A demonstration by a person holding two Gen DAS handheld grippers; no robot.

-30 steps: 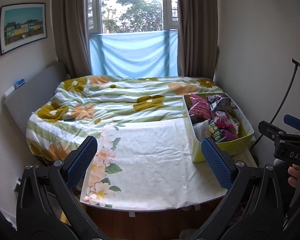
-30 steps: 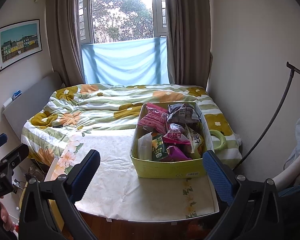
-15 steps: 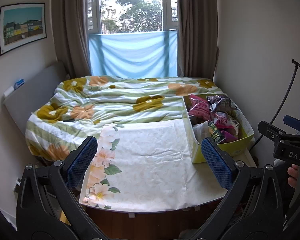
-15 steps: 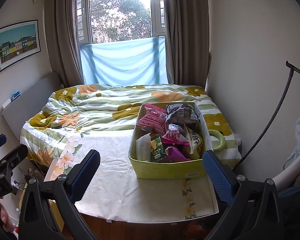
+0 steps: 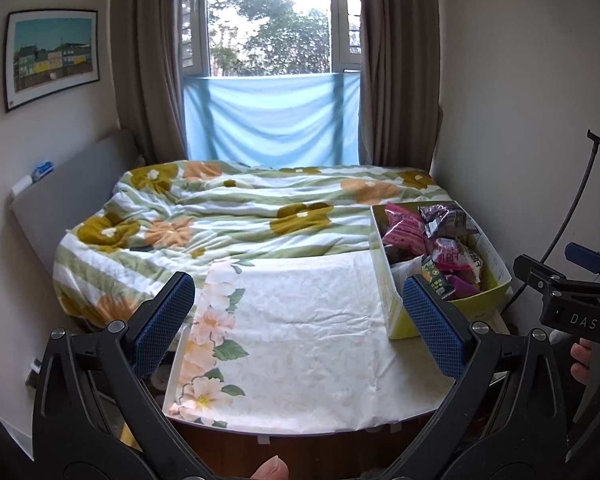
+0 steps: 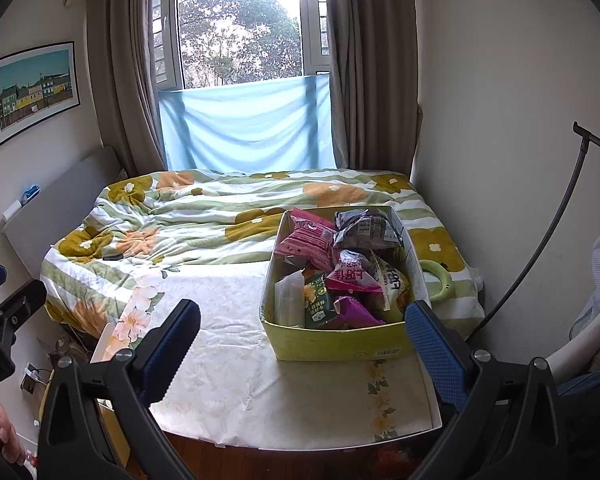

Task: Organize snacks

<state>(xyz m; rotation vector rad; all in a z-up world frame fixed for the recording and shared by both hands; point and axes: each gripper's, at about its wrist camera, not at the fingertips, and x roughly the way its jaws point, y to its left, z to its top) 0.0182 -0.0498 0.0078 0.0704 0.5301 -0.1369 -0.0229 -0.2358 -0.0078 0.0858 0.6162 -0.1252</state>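
Bedroom with a flowery bed [image 5: 236,216] by the window [image 5: 268,20]

Low right in the frame, a snack box [image 6: 340,344] sits on white cloth [image 5: 300,320]; left gripper [image 5: 298,316] and right gripper [image 6: 302,340] are both wide apart, holding nothing.

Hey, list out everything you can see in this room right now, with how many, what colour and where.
snack box: one, yellow-green, on the white cloth, right side
snack packets: several, pink, purple, green, dark, piled in the snack box
white cloth: one, white with flower print, covering the near surface
duvet: one, green-striped with yellow and orange flowers, on the bed behind
ring: one, pale green, on the duvet right of the snack box
picture: one, framed, left wall
curtains: two, brown, beside the window
blue cloth: one, across the window's lower part
left gripper: open, empty, over the white cloth
right gripper: open, empty, facing the snack box
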